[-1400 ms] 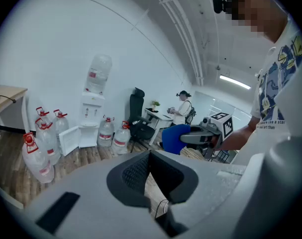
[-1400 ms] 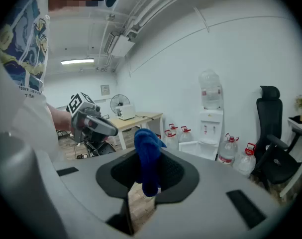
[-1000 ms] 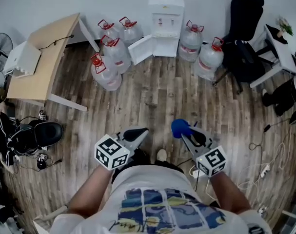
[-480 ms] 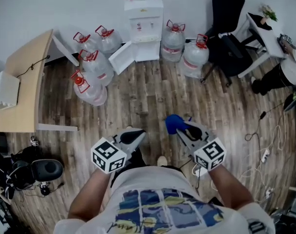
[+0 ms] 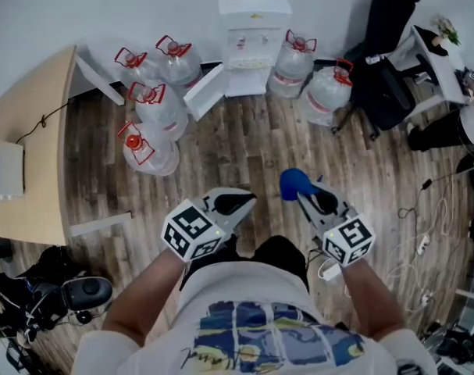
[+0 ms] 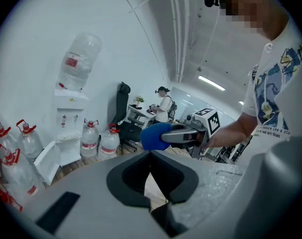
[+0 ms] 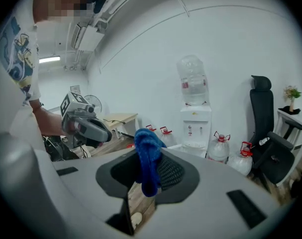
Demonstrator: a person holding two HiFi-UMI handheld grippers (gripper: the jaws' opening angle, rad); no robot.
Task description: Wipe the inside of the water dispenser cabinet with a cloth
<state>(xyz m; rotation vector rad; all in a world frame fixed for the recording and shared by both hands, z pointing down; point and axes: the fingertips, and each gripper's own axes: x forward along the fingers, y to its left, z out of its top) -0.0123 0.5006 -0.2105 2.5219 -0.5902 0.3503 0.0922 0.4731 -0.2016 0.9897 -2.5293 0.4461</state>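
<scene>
The white water dispenser [image 5: 248, 41] stands against the far wall with its lower cabinet door [image 5: 205, 91] swung open to the left. It also shows in the right gripper view [image 7: 194, 128] and the left gripper view [image 6: 71, 128]. My right gripper [image 5: 299, 194] is shut on a blue cloth [image 5: 293, 184], which hangs bunched between the jaws [image 7: 148, 161]. My left gripper [image 5: 248, 201] is shut with nothing in it. Both grippers are held side by side in front of the person's body, well short of the dispenser.
Several large water bottles with red caps [image 5: 151, 104] flank the dispenser on both sides. A wooden desk [image 5: 26, 147] is at the left. At the right are a black office chair [image 5: 385, 61] and a white desk [image 5: 440, 61]. Cables [image 5: 420, 248] lie on the floor. Another person [image 6: 165, 103] sits far off.
The head view has swung, so the dispenser and bottles sit slightly differently in frame. Both grippers keep the same pose in front of the body, and the cloth stays clamped.
</scene>
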